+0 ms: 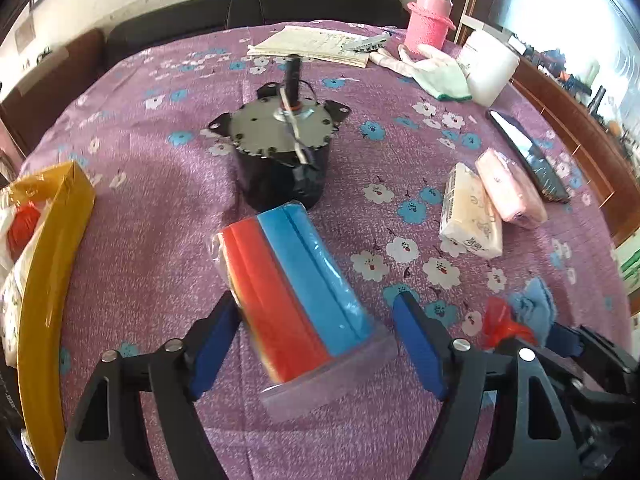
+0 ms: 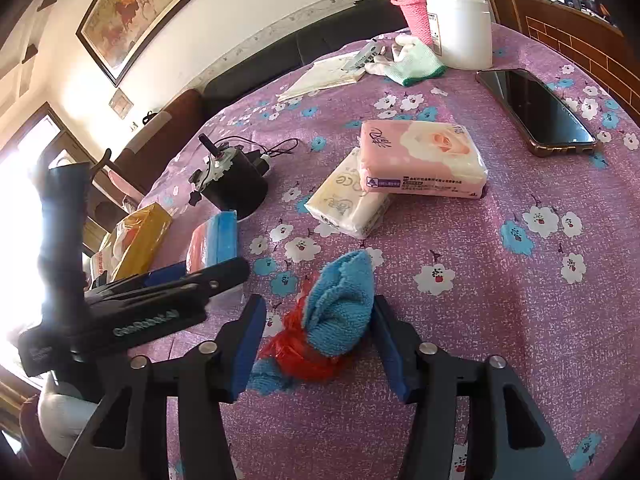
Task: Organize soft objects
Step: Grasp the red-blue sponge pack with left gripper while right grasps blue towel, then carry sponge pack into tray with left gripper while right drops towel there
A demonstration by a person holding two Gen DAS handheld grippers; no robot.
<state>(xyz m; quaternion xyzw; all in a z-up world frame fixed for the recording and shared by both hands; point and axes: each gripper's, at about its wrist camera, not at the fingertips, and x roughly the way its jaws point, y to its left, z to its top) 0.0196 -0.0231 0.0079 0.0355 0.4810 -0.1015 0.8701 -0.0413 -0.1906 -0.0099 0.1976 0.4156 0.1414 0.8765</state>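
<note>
A wrapped pack of sponges (image 1: 296, 288), red and blue, lies on the purple flowered cloth between the fingers of my left gripper (image 1: 316, 300). The jaws are open and the right pad stands clear of the pack. My right gripper (image 2: 318, 300) is open around a rolled blue towel (image 2: 340, 308) with a red plastic bag (image 2: 296, 348) tucked against it; the pads do not press on it. A pink tissue pack (image 2: 420, 160) rests on a cream one (image 2: 348, 204). A white and green glove (image 2: 412, 64) lies at the far side.
A black motor with wires (image 1: 280, 148) stands just beyond the sponges. A yellow-wrapped pack (image 1: 52, 260) sits at the left edge. A phone (image 2: 536, 112), white jar (image 2: 460, 28), pink flask (image 2: 412, 4) and papers (image 1: 312, 44) sit far right and back.
</note>
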